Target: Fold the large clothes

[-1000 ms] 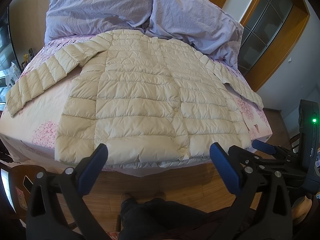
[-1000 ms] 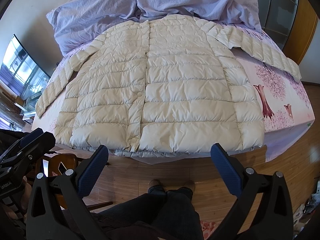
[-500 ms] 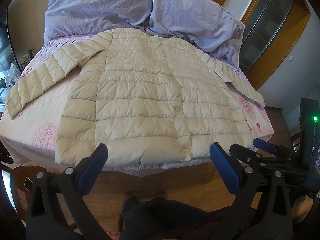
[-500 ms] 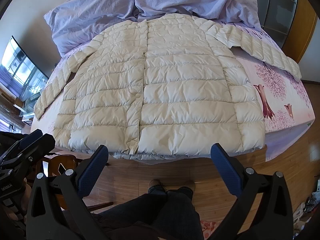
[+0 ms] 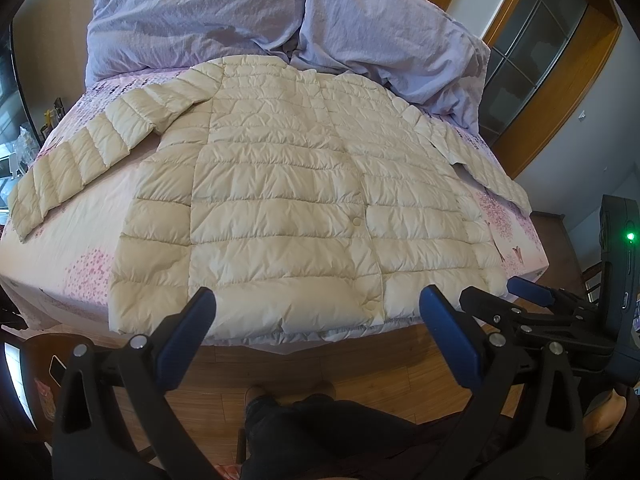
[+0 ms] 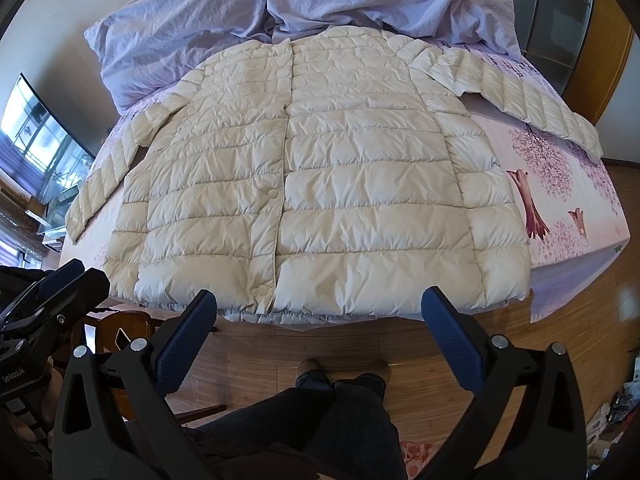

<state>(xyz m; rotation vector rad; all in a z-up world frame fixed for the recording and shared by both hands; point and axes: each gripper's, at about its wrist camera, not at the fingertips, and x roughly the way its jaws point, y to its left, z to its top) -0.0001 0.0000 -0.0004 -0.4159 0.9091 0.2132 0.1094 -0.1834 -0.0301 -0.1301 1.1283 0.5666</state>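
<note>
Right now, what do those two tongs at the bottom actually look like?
Both tongs, left and right, are matte black frames with silver bolts, each ending in two flat blue, textured pads. The right one's black body shows a glowing green light. No cables visible.

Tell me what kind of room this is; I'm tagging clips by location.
Most likely a home bedroom: a cream puffer jacket lies spread on a bed with a floral sheet, lilac pillows at its head, and wooden flooring below.
</note>
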